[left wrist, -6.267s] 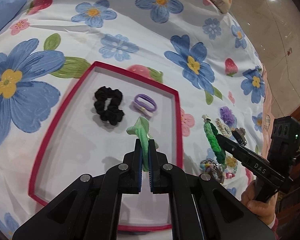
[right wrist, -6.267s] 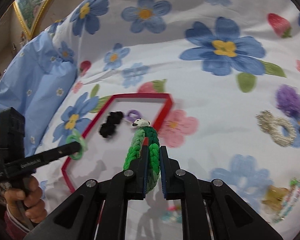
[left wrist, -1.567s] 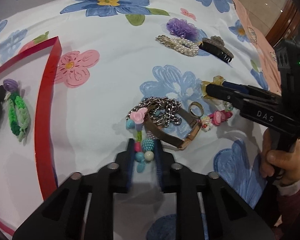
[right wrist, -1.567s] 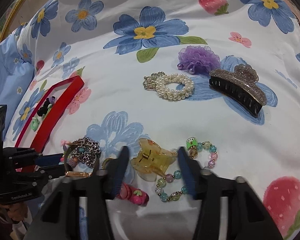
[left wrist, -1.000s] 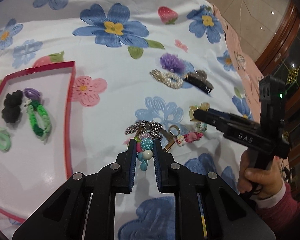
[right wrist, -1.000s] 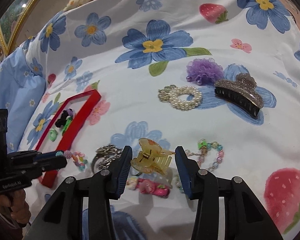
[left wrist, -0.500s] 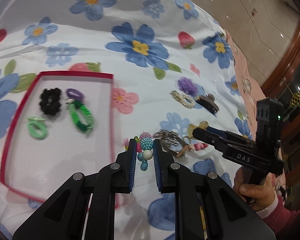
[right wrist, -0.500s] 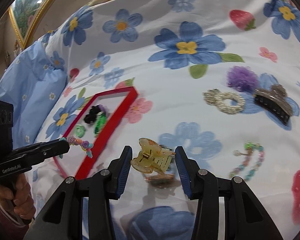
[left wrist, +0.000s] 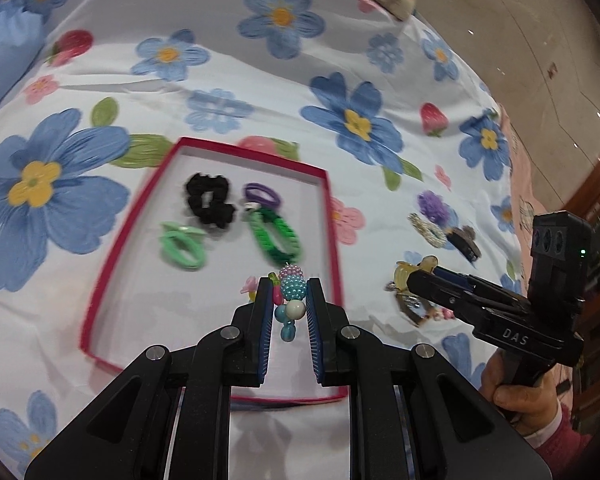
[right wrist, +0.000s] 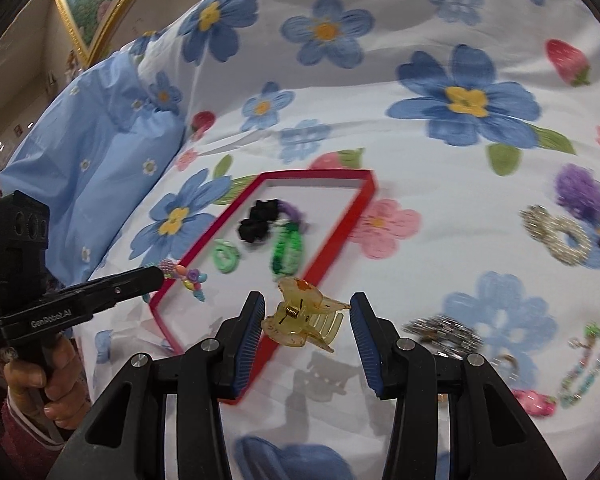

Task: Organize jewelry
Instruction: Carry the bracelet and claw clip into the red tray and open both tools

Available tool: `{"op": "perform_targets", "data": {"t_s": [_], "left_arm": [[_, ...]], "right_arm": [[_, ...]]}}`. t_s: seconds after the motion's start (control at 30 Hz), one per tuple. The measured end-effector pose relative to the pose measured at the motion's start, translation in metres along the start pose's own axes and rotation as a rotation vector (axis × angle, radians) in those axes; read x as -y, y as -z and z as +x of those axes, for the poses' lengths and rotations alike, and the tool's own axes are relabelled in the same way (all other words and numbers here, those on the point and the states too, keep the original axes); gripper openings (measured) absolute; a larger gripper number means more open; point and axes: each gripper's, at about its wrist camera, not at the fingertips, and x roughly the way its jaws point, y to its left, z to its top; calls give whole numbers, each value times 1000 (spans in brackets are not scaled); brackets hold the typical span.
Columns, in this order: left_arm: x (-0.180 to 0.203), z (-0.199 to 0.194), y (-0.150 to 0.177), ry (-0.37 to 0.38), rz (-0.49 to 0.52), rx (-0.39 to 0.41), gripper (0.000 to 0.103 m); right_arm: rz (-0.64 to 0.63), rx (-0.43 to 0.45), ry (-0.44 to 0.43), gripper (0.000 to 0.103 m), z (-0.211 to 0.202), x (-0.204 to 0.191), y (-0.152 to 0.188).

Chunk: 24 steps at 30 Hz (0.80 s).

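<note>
My left gripper (left wrist: 287, 306) is shut on a pastel beaded bracelet (left wrist: 289, 294) and hangs over the near part of the red-rimmed tray (left wrist: 332, 240). In the tray lie a black scrunchie (left wrist: 209, 200), a purple hair tie (left wrist: 262, 194), a braided green band (left wrist: 274, 240) and a light green hair tie (left wrist: 180, 245). My right gripper (right wrist: 307, 320) is shut on a translucent yellow claw clip (right wrist: 302, 315), held in the air just right of the tray's (right wrist: 332, 240) near corner. The left gripper (right wrist: 160, 276) with its beads (right wrist: 188, 278) shows at the tray's left rim.
On the floral bedspread right of the tray lie a purple pom-pom tie (right wrist: 580, 192), a pearl scrunchie (right wrist: 558, 234), a silver chain (right wrist: 440, 330), a pink piece (right wrist: 534, 402) and a pastel bead bracelet (right wrist: 586, 366). A blue pillow (right wrist: 100, 140) lies at the left. A hand (left wrist: 520, 392) holds the right gripper.
Both grippers have swung left from the loose pile toward the tray, each carrying its piece. The tray now sits directly under the left gripper and beside the right one.
</note>
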Motion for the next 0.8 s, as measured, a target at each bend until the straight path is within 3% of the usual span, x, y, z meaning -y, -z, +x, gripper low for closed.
{"op": "perform_targets", "data": {"t_s": [0.4,0.8], "left_arm": [[-38,16,-6,-57,-55,-8,15],[-69,48,-8,-74,-111,-43,15]], "right_arm": [[-60,-82,-47,45,61,-37,-18],[-115,-180,-4,45,116,-45,-13]]}}
